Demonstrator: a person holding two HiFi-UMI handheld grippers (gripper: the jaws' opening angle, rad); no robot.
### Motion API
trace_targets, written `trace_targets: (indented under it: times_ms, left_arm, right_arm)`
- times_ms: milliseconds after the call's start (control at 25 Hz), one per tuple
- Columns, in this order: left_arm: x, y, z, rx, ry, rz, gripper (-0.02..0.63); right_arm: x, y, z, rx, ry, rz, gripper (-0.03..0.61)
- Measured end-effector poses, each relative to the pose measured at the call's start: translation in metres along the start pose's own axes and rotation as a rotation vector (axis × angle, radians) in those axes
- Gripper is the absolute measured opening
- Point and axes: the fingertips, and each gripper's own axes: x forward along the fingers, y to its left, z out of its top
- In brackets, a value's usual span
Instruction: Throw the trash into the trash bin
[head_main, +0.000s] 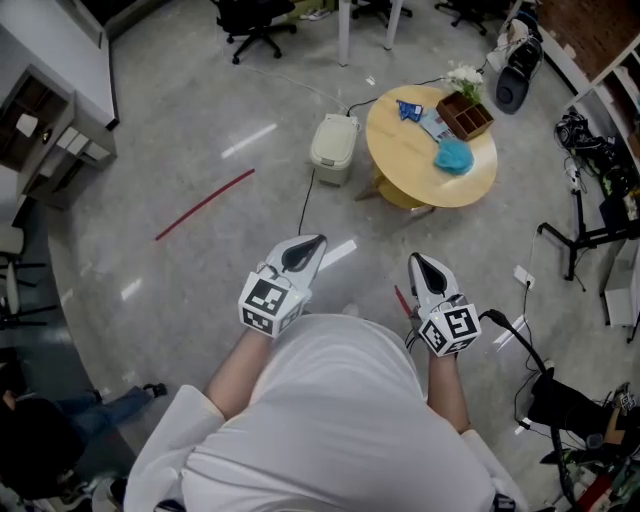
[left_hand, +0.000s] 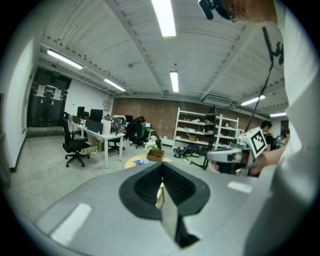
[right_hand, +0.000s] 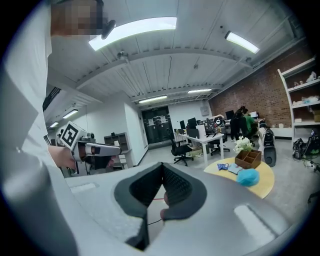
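Your left hand-held gripper (head_main: 316, 243) and right hand-held gripper (head_main: 416, 262) are both clenched on nothing, well apart from the round yellow wooden table (head_main: 415, 172). On it lie three likely trash pieces: one crumpled turquoise lump (head_main: 454, 156), one blue wrapper (head_main: 409, 110) and one pale flat sheet (head_main: 433, 125). All look light and soft, so pinch the lump across its middle and the wrapper by an edge. One cream lidded plastic trash bin (head_main: 334, 147) stands on the floor just beside the table.

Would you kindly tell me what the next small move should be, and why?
Probably walk forward toward the round table: the left gripper and right gripper are both shut and empty, while the blue crumpled trash lies on that table, well ahead, with the trash bin on the floor beside it.
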Motion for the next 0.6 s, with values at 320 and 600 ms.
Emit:
trace_targets:
  times_ms: [320, 600]
  left_arm:
    - [0.019, -0.005, -0.005, -0.025, 0.015, 0.073, 0.003]
    - [0.031, -0.007, -0.014, -0.055, 0.033, 0.116, 0.003]
  right_arm:
    - [-0.012, -0.035, -0.007, -0.010, 0.035, 0.025, 0.000]
    - [-0.017, -0.049, -0.012, -0.031, 0.056, 0.067, 0.000]
